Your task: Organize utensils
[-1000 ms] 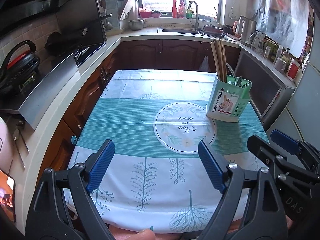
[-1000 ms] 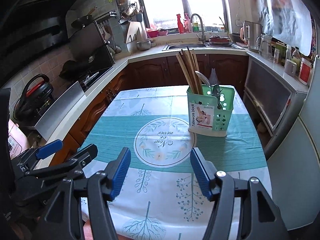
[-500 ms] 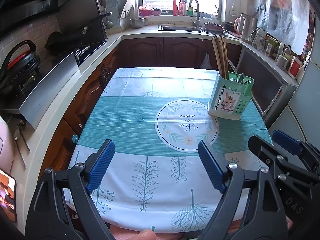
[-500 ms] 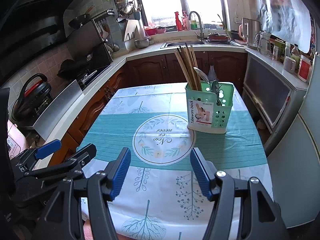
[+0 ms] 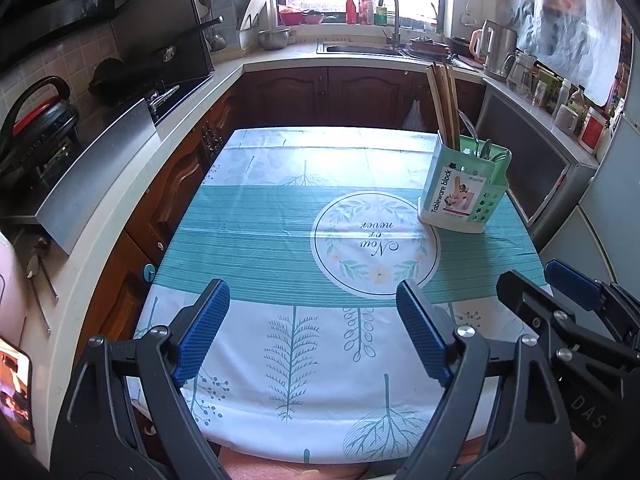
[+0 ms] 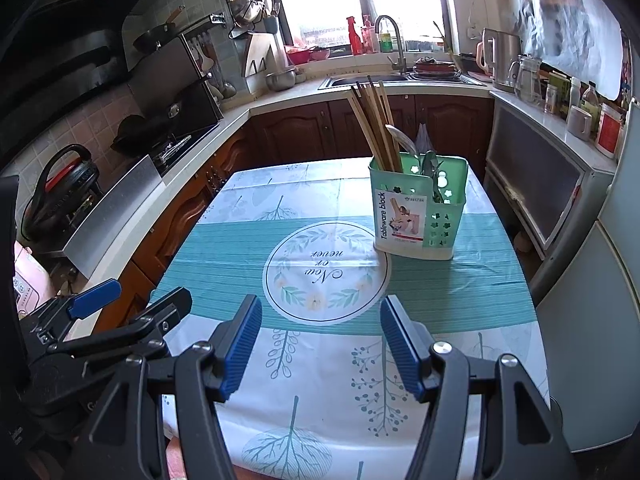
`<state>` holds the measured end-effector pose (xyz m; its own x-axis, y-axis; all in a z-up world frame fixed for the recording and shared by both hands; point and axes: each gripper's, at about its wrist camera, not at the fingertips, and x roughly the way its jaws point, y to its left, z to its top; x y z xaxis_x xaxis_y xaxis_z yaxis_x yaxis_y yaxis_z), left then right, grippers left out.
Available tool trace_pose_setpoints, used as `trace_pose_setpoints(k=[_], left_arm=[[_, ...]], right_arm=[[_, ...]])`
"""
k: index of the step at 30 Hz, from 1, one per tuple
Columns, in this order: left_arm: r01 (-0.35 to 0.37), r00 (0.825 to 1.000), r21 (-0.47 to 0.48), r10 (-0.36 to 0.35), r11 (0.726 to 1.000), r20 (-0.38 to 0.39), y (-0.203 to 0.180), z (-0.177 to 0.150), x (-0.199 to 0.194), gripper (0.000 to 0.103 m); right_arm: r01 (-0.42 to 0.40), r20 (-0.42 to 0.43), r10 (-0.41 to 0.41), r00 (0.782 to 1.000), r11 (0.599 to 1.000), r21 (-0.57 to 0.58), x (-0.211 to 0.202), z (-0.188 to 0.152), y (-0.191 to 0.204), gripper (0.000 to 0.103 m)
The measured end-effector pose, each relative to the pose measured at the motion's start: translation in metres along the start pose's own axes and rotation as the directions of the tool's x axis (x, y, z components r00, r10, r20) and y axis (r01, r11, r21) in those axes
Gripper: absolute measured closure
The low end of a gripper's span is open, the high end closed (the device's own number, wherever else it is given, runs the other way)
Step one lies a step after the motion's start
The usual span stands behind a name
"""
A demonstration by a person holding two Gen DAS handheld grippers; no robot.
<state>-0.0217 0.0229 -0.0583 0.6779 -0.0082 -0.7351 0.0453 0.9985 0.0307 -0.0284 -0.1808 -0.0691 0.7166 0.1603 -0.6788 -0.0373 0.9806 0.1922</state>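
Note:
A green utensil holder (image 5: 464, 196) (image 6: 418, 208) stands upright on the far right part of the table. Wooden chopsticks (image 5: 442, 104) (image 6: 374, 124) lean out of its left compartment, and metal spoons (image 6: 432, 168) fill the right one. My left gripper (image 5: 312, 328) hangs open over the near edge of the table, nothing between its blue pads. My right gripper (image 6: 320, 340) is open too and holds nothing. Each gripper shows at the edge of the other's view, the right one (image 5: 576, 300) and the left one (image 6: 104, 308).
The table wears a teal and white cloth (image 5: 280, 220) with a round printed emblem (image 6: 326, 272). Kitchen counters run along the left, back and right, with a stove (image 5: 168, 92), sink (image 5: 360, 48), kettle (image 5: 496, 52) and jars. A phone (image 5: 16, 392) glows at lower left.
The holder and table have slid slightly lower in both views, a small shift of the cameras. Both grippers stay open and empty.

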Motion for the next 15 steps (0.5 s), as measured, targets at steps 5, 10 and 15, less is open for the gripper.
trace_pose_setpoints(k=[5,10,15], left_arm=[[-0.002,1.0,-0.001,0.002,1.0,-0.005,0.0005,-0.0003,0.0027,0.019],[-0.001,1.0,-0.001,0.001,1.0,-0.011,0.0005,-0.0008,0.0038,0.019],[0.002,1.0,-0.006,-0.002,1.0,-0.024,0.0013,-0.0028,0.0081,0.019]], right_arm=[[-0.001,-0.008,0.001,1.0,1.0,0.003,0.0019,-0.0003,0.0005,0.041],[-0.001,-0.012,0.001,1.0,1.0,0.004,0.003,-0.001,0.001,0.041],[0.002,-0.021,-0.002,1.0,1.0,0.005,0.0058,-0.0016,0.0017,0.041]])
